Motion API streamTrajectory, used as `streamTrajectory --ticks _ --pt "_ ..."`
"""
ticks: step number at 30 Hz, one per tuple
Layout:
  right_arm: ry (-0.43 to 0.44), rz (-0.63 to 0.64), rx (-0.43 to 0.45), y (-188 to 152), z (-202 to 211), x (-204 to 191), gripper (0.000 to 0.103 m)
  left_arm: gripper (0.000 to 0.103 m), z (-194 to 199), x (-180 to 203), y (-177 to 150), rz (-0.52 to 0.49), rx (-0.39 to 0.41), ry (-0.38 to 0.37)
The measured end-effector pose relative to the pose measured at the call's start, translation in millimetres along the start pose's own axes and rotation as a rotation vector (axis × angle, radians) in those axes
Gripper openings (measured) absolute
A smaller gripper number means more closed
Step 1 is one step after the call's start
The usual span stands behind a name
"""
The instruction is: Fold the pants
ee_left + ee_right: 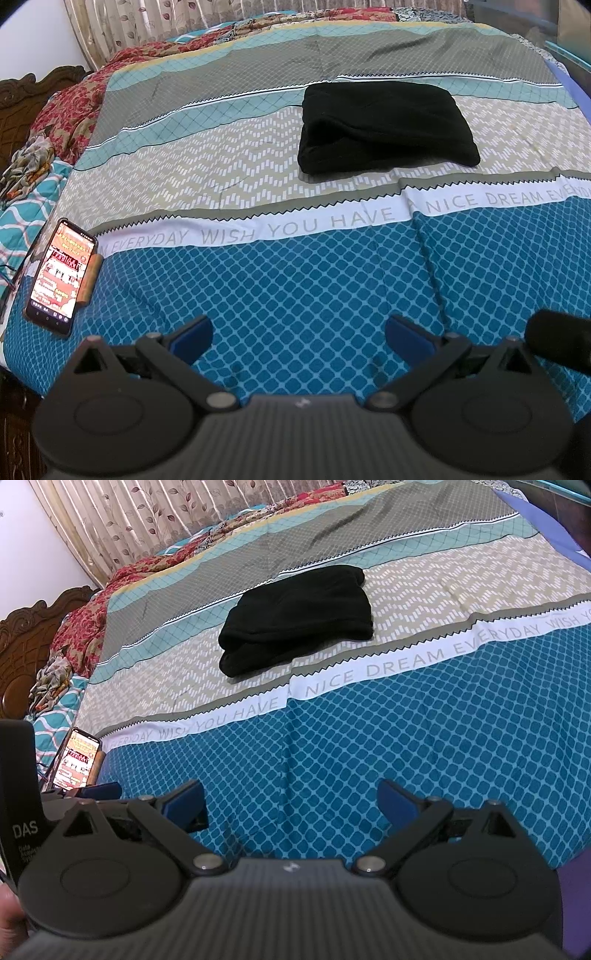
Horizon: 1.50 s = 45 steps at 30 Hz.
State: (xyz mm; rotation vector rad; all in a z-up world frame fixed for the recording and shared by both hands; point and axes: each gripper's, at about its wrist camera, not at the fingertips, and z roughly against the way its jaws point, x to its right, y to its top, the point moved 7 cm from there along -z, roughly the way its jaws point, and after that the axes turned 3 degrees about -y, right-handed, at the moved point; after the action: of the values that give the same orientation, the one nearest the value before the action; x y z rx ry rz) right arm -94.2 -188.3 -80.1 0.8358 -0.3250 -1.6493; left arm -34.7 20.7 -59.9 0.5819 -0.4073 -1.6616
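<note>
Folded black pants (384,127) (297,618) lie mid-bed (295,295), well beyond both grippers (298,338) (291,805), whose fingers stand apart, empty.

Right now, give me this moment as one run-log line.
pants: folded, on bed | left gripper: open, empty | right gripper: open, empty | both clear of pants | phone: bed's left edge
</note>
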Motion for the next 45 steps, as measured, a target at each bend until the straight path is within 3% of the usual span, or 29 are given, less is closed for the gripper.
streamTrajectory --ticks 15,28,45 --pt "-0.022 0.02 0.074 9.0 9.2 2.0 0.101 0.103 13.5 -7.6 20.7 0.02 0.049 -0.001" --pt "-0.084 0.042 0.265 33.0 34.3 12.2 0.101 0.103 27.4 4.1 34.8 0.011 0.071 -0.032" --pt "-0.084 -0.048 0.276 41.8 37.7 38.3 0.101 0.103 29.5 14.2 39.0 0.004 0.045 -0.036"
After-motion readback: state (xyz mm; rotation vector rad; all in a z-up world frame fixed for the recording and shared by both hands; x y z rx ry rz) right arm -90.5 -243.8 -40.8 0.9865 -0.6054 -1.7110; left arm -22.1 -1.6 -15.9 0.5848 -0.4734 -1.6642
